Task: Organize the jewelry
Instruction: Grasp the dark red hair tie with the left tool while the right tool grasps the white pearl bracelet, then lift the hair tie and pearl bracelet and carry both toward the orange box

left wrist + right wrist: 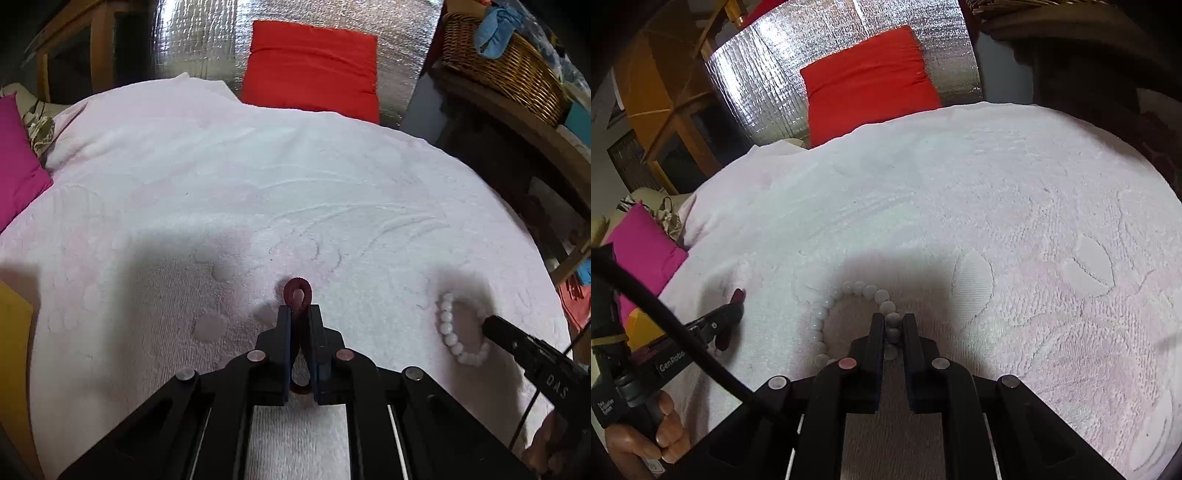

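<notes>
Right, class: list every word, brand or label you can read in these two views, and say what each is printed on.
"DAS": white letters on the right gripper, left wrist view.
"GenRobo", cut off by a cable: on the left gripper, right wrist view.
Small white print on its handle: too blurred to read.

Support surface: a pale pink-white terry towel [258,184] with raised circles and curved lines woven into the pile, spread over a rounded surface and filling the middle of both wrist views. Lying directly on it: one dark maroon corded loop band [298,295], lower centre of the left wrist view, pinched upright so its rounded end stands above the pile; one bracelet of round white beads [827,314], curved open ring, lower centre of the right wrist view, lower right of the left.
</notes>
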`<state>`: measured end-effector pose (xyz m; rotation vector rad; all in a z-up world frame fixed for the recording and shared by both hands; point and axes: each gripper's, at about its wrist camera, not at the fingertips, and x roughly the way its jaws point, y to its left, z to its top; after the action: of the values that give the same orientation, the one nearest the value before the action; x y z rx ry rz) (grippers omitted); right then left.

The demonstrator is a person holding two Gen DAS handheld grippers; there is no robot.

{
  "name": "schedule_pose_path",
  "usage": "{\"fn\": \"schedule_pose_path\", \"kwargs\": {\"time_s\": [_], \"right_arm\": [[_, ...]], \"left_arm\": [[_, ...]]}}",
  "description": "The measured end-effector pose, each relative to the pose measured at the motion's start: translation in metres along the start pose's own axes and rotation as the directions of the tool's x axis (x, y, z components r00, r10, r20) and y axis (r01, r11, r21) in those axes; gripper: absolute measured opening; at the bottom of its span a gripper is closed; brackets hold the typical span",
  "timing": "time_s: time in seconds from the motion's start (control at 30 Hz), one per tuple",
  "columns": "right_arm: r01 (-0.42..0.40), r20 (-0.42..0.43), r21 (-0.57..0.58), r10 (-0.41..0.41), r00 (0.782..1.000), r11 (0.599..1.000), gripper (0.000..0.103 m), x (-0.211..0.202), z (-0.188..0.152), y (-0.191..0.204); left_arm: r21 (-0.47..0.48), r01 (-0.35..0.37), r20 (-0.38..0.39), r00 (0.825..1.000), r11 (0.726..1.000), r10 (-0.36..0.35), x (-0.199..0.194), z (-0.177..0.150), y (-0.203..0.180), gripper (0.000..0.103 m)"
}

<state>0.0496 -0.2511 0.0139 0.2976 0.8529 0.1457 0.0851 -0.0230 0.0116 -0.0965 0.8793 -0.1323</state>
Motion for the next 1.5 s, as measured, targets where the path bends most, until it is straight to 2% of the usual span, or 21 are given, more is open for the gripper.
{"fn": "schedule_pose_path", "kwargs": {"time_s": [0.13,0.37,0.53,0.7,0.73,0.83,0.87,0.9,0.93,1.07,1.23,1.5], "right_arm": [[-0.028,0.004,0.016,0.028,1.0,0.999,0.01,-0.007,0.002,-0.003],[-0.032,-0.003,0.025,0.032,0.999,0.999,0.01,-0.014,0.001,-0.002],[0.012,-0.058,0.047,-0.009,0.998,0.999,0.012,-0.002,-0.002,0.001],[0.038,-0.047,0.066,-0.035,0.998,0.997,0.024,0.003,-0.001,0.002],[0.043,-0.044,0.055,-0.041,0.998,0.998,0.027,0.004,-0.002,0.005],[0.094,-0.024,-0.029,-0.095,0.995,0.995,0.027,0.007,-0.004,0.019],[0.109,-0.017,-0.052,-0.11,0.994,0.993,0.025,0.007,-0.005,0.023],[0.125,-0.008,-0.078,-0.126,0.992,0.989,0.014,0.008,-0.006,0.027],[0.128,-0.006,-0.091,-0.129,0.992,0.988,0.01,0.008,-0.006,0.028],[0.105,0.008,-0.089,-0.104,0.995,0.991,0.01,0.0,-0.005,0.031],[0.065,0.081,-0.119,-0.055,0.995,0.991,0.01,-0.025,-0.005,0.042],[0.001,0.151,-0.135,0.019,0.988,0.991,0.01,-0.058,-0.006,0.055]], "left_arm": [[0.037,0.022,0.003,1.0,0.999,-0.022,-0.014,-0.005,-0.002,0.009],[0.075,0.036,0.004,0.999,0.997,-0.037,-0.039,-0.021,0.002,0.009],[0.114,0.007,-0.011,1.0,0.993,-0.006,-0.045,-0.029,0.005,0.009],[0.118,-0.019,-0.021,1.0,0.993,0.022,-0.046,-0.03,0.014,0.009],[0.119,-0.024,-0.017,1.0,0.993,0.026,-0.047,-0.03,0.015,0.009],[0.12,-0.045,0.001,0.999,0.992,0.046,-0.052,-0.03,0.016,0.009],[0.12,-0.051,0.004,0.999,0.991,0.051,-0.053,-0.03,0.016,0.009],[0.123,-0.06,0.007,0.998,0.991,0.059,-0.054,-0.03,0.016,0.009],[0.126,-0.069,0.011,0.998,0.99,0.068,-0.056,-0.029,0.016,0.009],[0.125,-0.091,0.029,0.996,0.988,0.088,-0.062,-0.028,0.016,0.009],[0.136,-0.132,0.056,0.991,0.982,0.125,-0.07,-0.03,0.015,0.009],[0.14,-0.152,0.078,0.987,0.978,0.142,-0.083,-0.035,0.011,0.009]]}}
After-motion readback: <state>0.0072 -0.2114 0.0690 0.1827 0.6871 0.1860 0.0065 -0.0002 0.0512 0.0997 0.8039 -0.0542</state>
